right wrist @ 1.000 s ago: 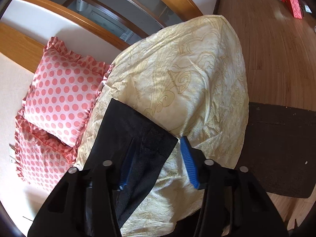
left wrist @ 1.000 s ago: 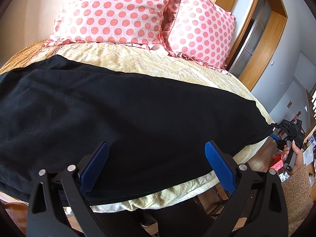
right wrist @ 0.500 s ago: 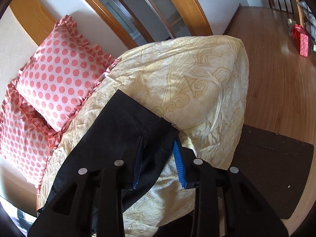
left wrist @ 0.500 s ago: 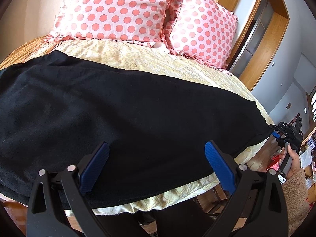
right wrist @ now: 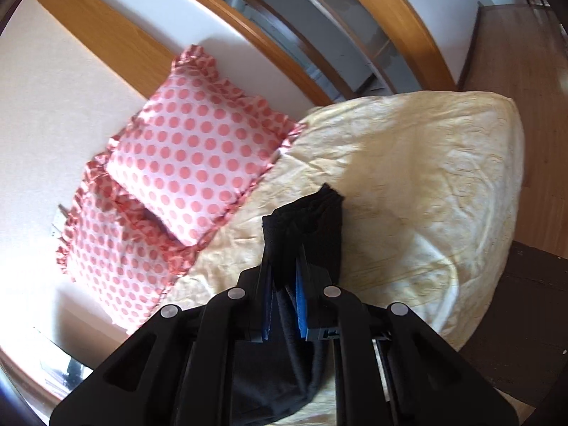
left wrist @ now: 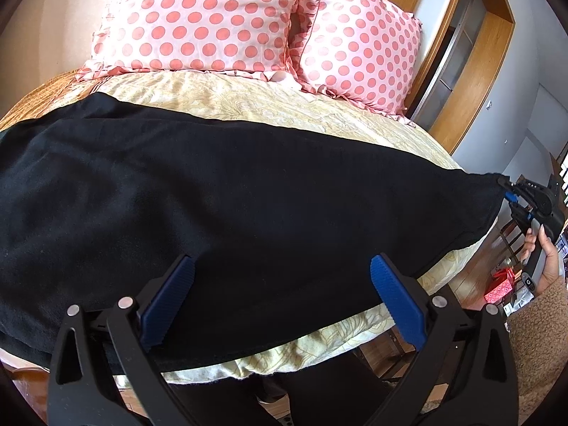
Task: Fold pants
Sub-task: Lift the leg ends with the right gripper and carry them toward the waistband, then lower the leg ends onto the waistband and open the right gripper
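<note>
The black pants [left wrist: 227, 191] lie spread lengthwise across the yellow bedspread [left wrist: 269, 106]. My left gripper [left wrist: 282, 291] is open, its blue pads just above the pants' near edge, holding nothing. My right gripper [right wrist: 285, 284] is shut on the pants' leg end [right wrist: 305, 220] and holds that bunched cloth lifted off the bed. In the left wrist view the right gripper [left wrist: 511, 193] shows at the far right, pinching the pants' corner, held by a hand.
Two pink polka-dot pillows [left wrist: 220, 17] lean at the head of the bed. A wooden frame [left wrist: 472, 67] and wall stand beyond. Wooden floor [right wrist: 514, 35] and a dark rug [right wrist: 525, 312] lie past the bed's right side. A red gift bag [left wrist: 498, 284] sits on the floor.
My right gripper closed on the pants' leg end and lifted it off the bedspread. My left gripper stayed open over the near edge.
</note>
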